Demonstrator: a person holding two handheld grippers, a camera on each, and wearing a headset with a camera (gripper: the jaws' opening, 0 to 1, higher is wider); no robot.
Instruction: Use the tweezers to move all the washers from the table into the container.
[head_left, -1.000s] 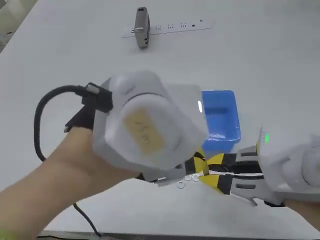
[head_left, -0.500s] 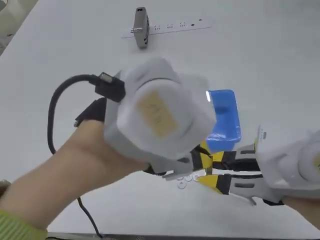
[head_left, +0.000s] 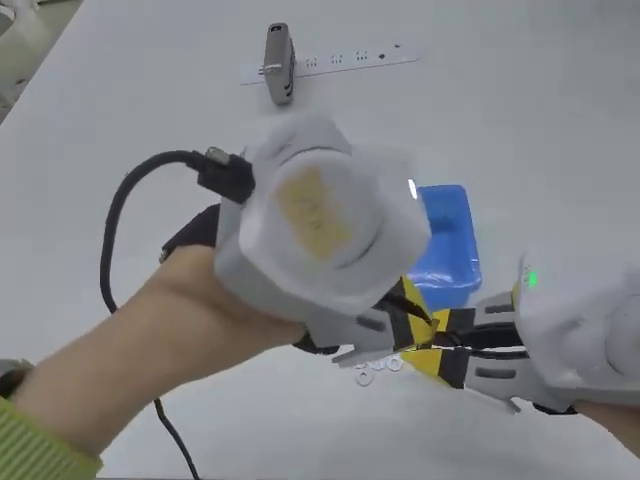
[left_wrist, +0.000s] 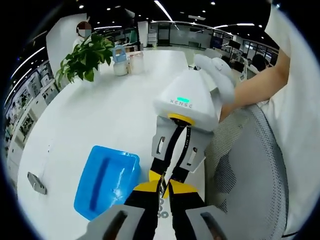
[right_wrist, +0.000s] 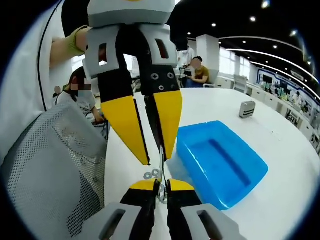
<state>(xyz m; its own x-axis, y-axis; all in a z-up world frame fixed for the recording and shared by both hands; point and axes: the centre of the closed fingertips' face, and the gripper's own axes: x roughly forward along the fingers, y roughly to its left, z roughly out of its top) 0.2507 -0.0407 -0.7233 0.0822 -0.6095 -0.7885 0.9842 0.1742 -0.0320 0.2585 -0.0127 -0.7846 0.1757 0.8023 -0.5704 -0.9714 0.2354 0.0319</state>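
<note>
- The left gripper (left_wrist: 164, 189) and right gripper (right_wrist: 161, 186) meet nose to nose, low over the near edge of a white table (head_left: 500, 120).
- A thin metal strip runs between them, which looks to be the tweezers (right_wrist: 161, 159).
- The right gripper's jaws are pressed nearly together, pinching one end of that strip.
- The left gripper's jaws are also drawn close, with the strip lying between them.
- A few small washers (right_wrist: 152, 174) lie on the table directly beneath the meeting jaws.
- The blue container (right_wrist: 220, 162) sits just beside them, open and seemingly with nothing in it.
- The step in hand appears to be settling the tweezers between the grippers, so no washer looks moved yet.
- The next move probably calls for lowering the tweezer tips onto one washer, then a gentle squeeze.
- In the head view, the left gripper's white body and the hand holding it cover much of the work.
- The tweezer tips and the exact washer count are too small to make out.
</note>
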